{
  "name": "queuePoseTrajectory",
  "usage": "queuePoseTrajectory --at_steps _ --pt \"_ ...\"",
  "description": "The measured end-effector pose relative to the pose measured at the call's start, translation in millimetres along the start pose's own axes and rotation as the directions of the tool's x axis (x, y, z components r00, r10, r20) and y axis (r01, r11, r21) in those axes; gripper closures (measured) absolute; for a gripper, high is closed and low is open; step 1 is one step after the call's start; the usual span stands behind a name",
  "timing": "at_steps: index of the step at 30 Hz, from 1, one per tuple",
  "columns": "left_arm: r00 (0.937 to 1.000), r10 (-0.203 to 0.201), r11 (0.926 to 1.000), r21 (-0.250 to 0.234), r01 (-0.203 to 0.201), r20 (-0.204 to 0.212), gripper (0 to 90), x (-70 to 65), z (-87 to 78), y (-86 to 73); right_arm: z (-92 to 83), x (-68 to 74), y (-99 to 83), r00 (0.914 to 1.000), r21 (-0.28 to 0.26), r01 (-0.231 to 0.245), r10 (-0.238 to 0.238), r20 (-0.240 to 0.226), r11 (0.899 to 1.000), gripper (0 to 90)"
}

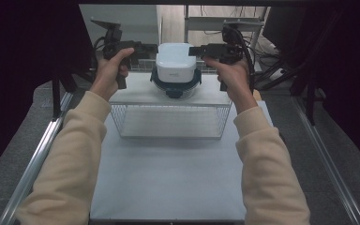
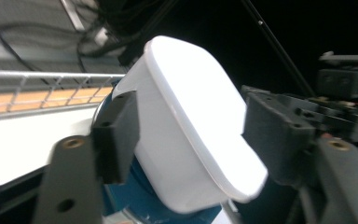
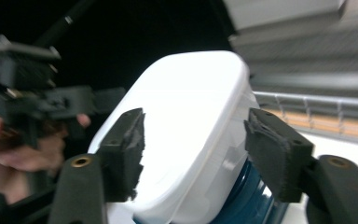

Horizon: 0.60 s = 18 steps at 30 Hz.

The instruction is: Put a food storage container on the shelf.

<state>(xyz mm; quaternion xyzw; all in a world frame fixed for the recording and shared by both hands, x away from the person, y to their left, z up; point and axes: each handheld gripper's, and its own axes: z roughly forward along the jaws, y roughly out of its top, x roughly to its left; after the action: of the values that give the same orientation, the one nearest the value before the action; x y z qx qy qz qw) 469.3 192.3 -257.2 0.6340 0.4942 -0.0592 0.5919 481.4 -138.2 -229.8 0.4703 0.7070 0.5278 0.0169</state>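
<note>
While the person's two sleeves are reaching in from the near edge over the white table [image 1: 168,183], a wire basket [image 1: 168,119] is sitting a bit farther along, turned upside down with a flat white top. On that top a round box with a dark blue lid [image 1: 176,82] is resting, and a white tub [image 1: 175,61] is sitting on the blue lid.

The left gripper [image 1: 147,48] is coming at the white tub [image 2: 186,126] from the left side, and the right gripper [image 1: 194,50] is coming at it from the right side. The jaws of both are standing apart. In the left gripper view, the tub is lying between the two black pads, with one pad [image 2: 117,135] just beside its wall and the other standing a little off its rim. In the right gripper view, the white tub [image 3: 191,135] is also sitting between the pads [image 3: 126,149], and I cannot tell if they are touching it.

Far behind the basket, cables and metal bars are lying in the dark.
</note>
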Motion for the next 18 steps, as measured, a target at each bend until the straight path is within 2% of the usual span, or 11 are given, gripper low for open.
queuePoseTrajectory --at_steps 1,4,6,13,15,18 --pt "0.9998 0.017 0.9998 -0.003 -0.017 -0.006 31.3 -2.7 -3.1 -1.7 -3.9 10.4 -3.3 0.9979 -0.011 0.062 -0.061 0.021 0.998 33.0" --pt "0.9938 0.103 0.9947 0.001 -0.103 -0.041 28.8 -14.1 -14.8 -8.8 -10.0 24.8 -10.1 0.9907 -0.019 0.136 -0.136 -0.002 0.991 32.1" --pt "0.9897 0.134 0.9910 0.000 -0.134 -0.051 27.5 -19.8 -21.4 -14.9 -12.9 31.1 -15.7 0.9852 -0.015 0.169 -0.169 -0.028 0.986 31.4" --pt "0.9771 0.197 0.9801 -0.008 -0.198 -0.080 26.1 -28.8 -47.1 -46.2 -23.0 33.6 -40.4 0.9750 -0.026 0.210 -0.211 -0.068 0.977 28.7" --pt "0.9713 0.221 0.9750 -0.008 -0.222 -0.089 26.2 -30.4 -55.4 -59.1 -29.7 32.0 -52.4 0.9708 -0.034 0.224 -0.226 -0.079 0.974 28.4" --pt "0.9659 0.244 0.9695 -0.004 -0.245 -0.087 26.3 -32.9 -65.7 -77.6 -41.8 29.2 -67.7 0.9677 -0.042 0.233 -0.236 -0.089 0.972 28.3"
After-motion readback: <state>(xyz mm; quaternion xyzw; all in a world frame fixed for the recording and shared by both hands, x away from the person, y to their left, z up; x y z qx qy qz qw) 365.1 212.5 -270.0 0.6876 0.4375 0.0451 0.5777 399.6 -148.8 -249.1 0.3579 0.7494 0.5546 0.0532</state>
